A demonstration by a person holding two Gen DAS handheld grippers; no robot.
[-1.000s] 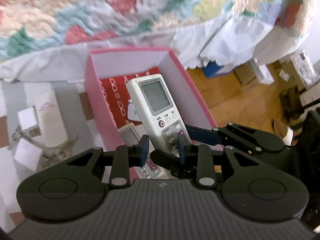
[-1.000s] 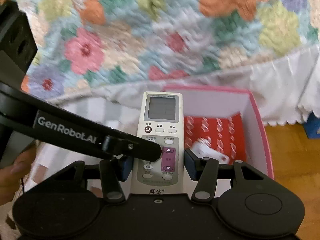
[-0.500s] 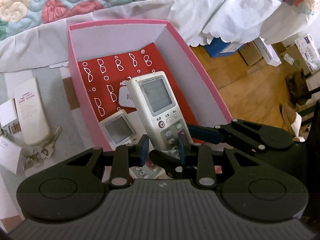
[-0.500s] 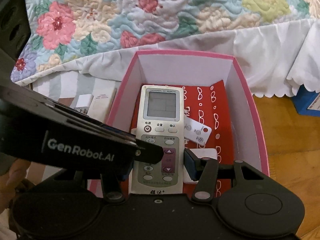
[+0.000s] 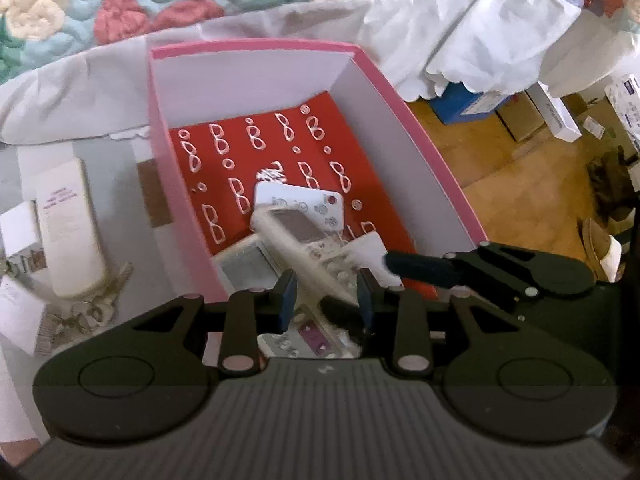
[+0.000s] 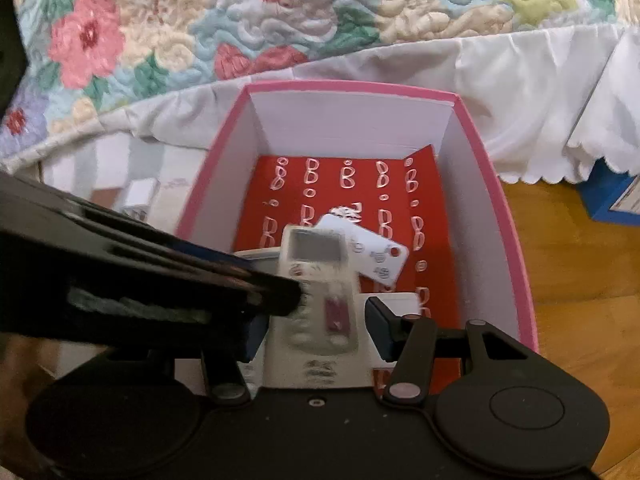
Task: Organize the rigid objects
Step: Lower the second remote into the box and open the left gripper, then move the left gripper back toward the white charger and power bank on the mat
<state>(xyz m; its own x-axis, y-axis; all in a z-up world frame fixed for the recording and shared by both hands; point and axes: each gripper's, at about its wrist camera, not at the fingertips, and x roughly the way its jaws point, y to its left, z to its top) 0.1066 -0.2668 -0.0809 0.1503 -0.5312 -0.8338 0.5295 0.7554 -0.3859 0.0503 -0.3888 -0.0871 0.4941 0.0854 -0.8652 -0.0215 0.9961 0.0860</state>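
A pink box point(image 5: 256, 46) point(image 6: 352, 88) with a red patterned floor stands open below both grippers. A white remote with a screen point(image 5: 296, 228) point(image 6: 316, 248) is blurred, its screen end tipped down into the box. It runs between the fingers of my left gripper point(image 5: 326, 300); blur hides whether the pads touch it. My right gripper point(image 6: 316, 328) straddles its lower end, jaws opening, with a gap at the right pad. A left finger point(image 6: 200, 276) crosses the remote's left edge. A flat white card remote point(image 5: 304, 202) point(image 6: 376, 256) and another screen remote point(image 5: 244, 260) lie in the box.
Left of the box, on striped cloth, lie a long white remote point(image 5: 68, 236), a bunch of keys point(image 5: 92, 308) and a small white block point(image 5: 16, 224). A flowered quilt point(image 6: 280, 20) hangs behind. Wooden floor point(image 5: 500, 168) with cardboard boxes point(image 5: 556, 112) lies to the right.
Both grippers have sunk toward the box. The screen remote, held up and sharp before, has tipped its top end down into the box and is blurred. A gap has appeared at the right pad.
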